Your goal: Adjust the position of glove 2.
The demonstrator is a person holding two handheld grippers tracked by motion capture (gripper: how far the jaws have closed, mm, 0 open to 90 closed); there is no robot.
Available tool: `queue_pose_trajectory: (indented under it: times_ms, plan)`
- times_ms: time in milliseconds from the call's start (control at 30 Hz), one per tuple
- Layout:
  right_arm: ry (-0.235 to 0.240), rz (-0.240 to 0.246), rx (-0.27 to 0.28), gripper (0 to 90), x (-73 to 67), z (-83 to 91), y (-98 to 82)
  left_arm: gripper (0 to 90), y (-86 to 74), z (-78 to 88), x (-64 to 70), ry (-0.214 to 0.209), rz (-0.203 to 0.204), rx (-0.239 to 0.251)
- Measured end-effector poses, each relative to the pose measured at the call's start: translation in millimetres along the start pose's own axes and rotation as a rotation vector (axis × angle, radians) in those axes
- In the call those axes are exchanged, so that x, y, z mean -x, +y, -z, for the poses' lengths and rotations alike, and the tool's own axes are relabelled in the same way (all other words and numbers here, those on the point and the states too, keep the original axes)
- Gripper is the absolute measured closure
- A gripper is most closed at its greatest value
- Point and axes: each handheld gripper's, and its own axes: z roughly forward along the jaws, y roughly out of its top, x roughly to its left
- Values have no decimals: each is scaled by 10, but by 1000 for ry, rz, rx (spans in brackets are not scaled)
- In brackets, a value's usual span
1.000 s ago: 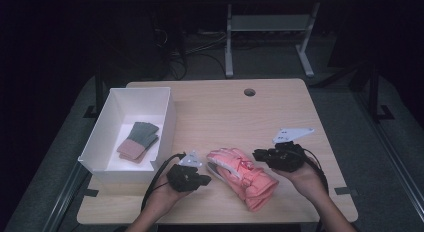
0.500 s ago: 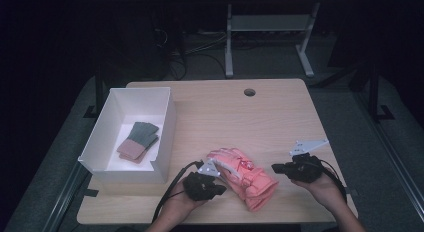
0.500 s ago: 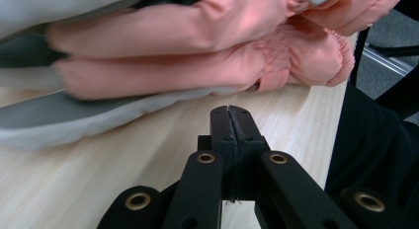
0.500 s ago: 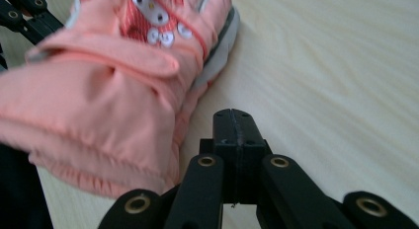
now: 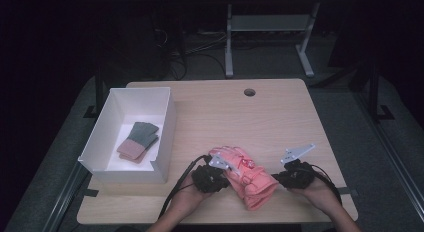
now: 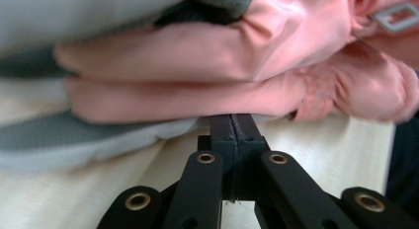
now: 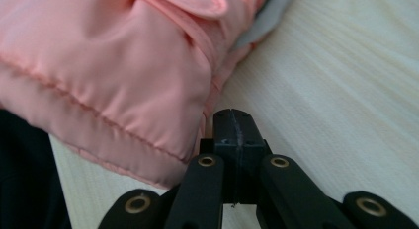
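Dim lab, lone wooden table (image 5: 280, 117), floor cables (image 5: 190, 47)

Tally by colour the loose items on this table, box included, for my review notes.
Pink: 1, the padded pink gloves as a bundle near the front edge.
White: 1, the open box.
Grey-and-pink: 1, the folded knit gloves in the box.
Total: 3

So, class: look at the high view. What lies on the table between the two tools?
The pink padded gloves lie between the left tool and the right tool, as the high view shows; both tools are shut.
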Motion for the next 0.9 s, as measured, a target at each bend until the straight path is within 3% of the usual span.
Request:
queue_pose_trajectory:
  times_ms: [167, 367, 533, 700, 900]
  plan:
    - [37, 10, -8, 900, -33, -35, 2, 896, 80, -32, -139, 7, 21, 12]
    - [79, 42, -24, 900, -116, -122, 40, 896, 186, -56, -289, 22, 16, 9]
    - [118, 39, -17, 900, -190, -183, 75, 896, 232, -68, -380, 21, 10, 11]
    - [159, 70, -11, 900, -340, -299, 162, 897, 224, -68, -450, -16, 26, 40]
    - [182, 118, -12, 900, -502, -452, 293, 896, 202, 0, -514, 6, 10, 37]
